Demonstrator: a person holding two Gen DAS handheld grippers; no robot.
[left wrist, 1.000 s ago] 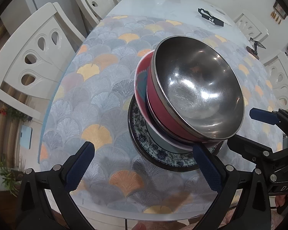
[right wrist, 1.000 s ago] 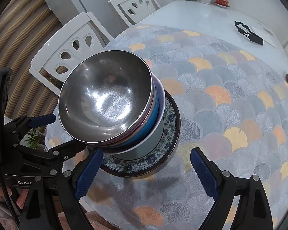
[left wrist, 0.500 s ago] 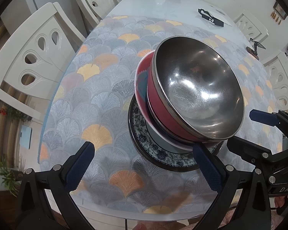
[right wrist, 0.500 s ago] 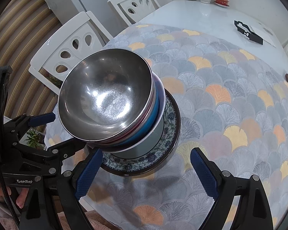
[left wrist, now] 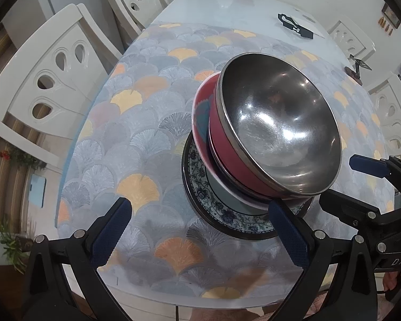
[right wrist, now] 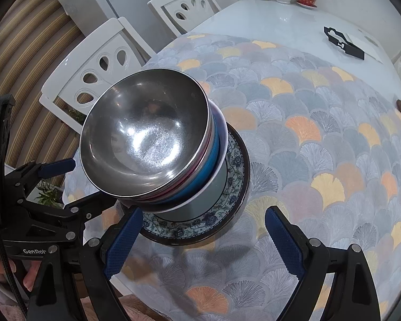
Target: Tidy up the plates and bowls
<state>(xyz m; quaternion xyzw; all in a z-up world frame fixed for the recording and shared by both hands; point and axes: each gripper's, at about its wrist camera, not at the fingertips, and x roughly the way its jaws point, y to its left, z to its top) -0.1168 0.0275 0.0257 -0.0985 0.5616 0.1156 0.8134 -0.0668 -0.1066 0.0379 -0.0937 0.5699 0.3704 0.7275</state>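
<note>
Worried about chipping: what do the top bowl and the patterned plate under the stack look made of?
Top bowl: bare metal, likely stainless steel, with bright glints and fine scuffs. Patterned plate: probably glazed ceramic, glossy, with blue floral rim and dark edge; melamine cannot be ruled out.

Nothing appears to have changed around the stacked bowls [left wrist: 278,131].

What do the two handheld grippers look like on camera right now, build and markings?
Both are black, angular frames studded with silver bolts, each finger faced with a dark blue textured pad. The left gripper shows white lettering "GenRob" on its body in the right wrist view; the right gripper shows "DAS" in the left wrist view. A black cable runs beside the left one.
</note>
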